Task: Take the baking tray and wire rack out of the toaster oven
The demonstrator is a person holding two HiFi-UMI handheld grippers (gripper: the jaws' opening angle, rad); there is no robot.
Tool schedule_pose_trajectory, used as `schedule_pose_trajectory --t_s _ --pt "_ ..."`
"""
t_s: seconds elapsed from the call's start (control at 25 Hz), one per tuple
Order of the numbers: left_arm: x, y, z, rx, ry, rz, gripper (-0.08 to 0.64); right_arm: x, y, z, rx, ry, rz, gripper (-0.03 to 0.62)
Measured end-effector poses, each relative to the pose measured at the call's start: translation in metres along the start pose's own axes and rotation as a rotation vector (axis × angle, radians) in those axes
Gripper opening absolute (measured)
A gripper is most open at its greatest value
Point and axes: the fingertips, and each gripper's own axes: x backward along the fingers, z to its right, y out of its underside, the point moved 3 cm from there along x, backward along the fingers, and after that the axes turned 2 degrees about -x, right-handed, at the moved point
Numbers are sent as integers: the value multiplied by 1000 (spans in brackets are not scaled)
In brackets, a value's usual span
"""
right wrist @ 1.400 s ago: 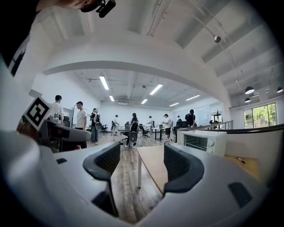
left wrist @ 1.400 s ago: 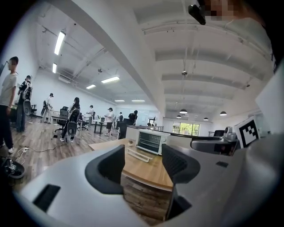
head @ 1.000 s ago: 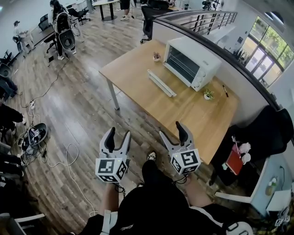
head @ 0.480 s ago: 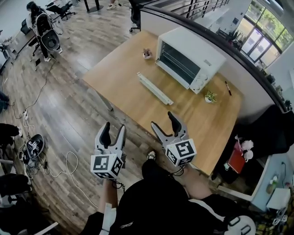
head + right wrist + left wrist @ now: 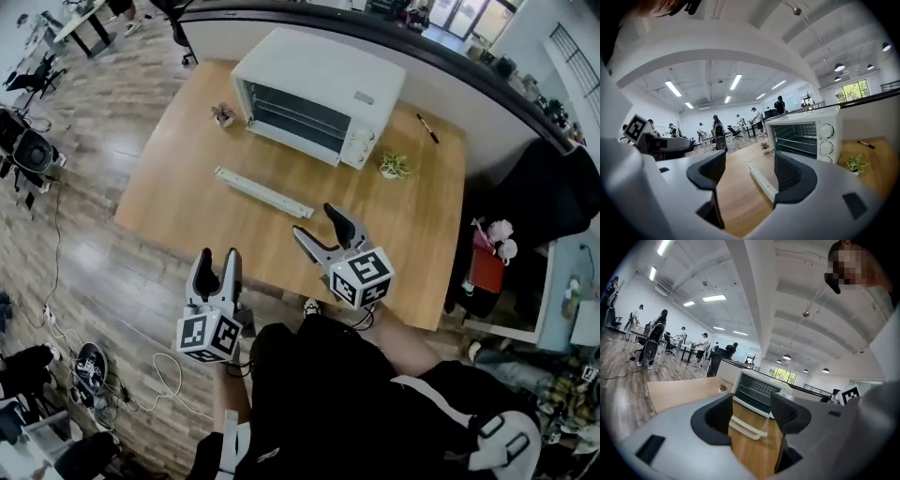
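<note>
Wooden table lies under my right gripper, whose jaws stand wide apart with nothing between them. My left gripper hangs lower and to the right one's left, just short of the table's near edge and above the plank floor. Its jaws are parted too and grasp nothing; only the tabletop shows through the gap.

The white oven sits ahead of both grippers and well apart from them, at the table's far side. Its glass door appears to be folded down flat toward me. The door's white handle lies between my grippers and the oven's mouth, nearer the right gripper than the left, and neither gripper touches it.

Looking along the right gripper's jaws, I see the rack inside the oven, its thin wires running across the cavity. The tray I cannot make out in any view.

Three knobs line the oven's front, on the side to the right of my right gripper. Beyond that gripper and to its right, a small plant stands just beside the oven's corner, with a pen farther back. Far ahead of the left gripper, a small pot stands at the oven's other corner.
</note>
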Motion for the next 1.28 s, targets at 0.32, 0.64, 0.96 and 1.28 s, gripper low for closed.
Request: schedule_pose_trajectory --t_s 0.32,0.64,0.96,1.28 --pt "-101 1 -11 45 158 -86 245 -26 -3 48 -97 151 23 319" --pt "-206 -1 -31 56 360 -240 244 -74 -6 89 -205 356 38 314" --pt "-277 11 -55 96 549 -401 244 -118 4 98 -303 516 34 299" --pt "-323 31 -66 128 658 -498 244 -151 18 116 -366 629 49 296"
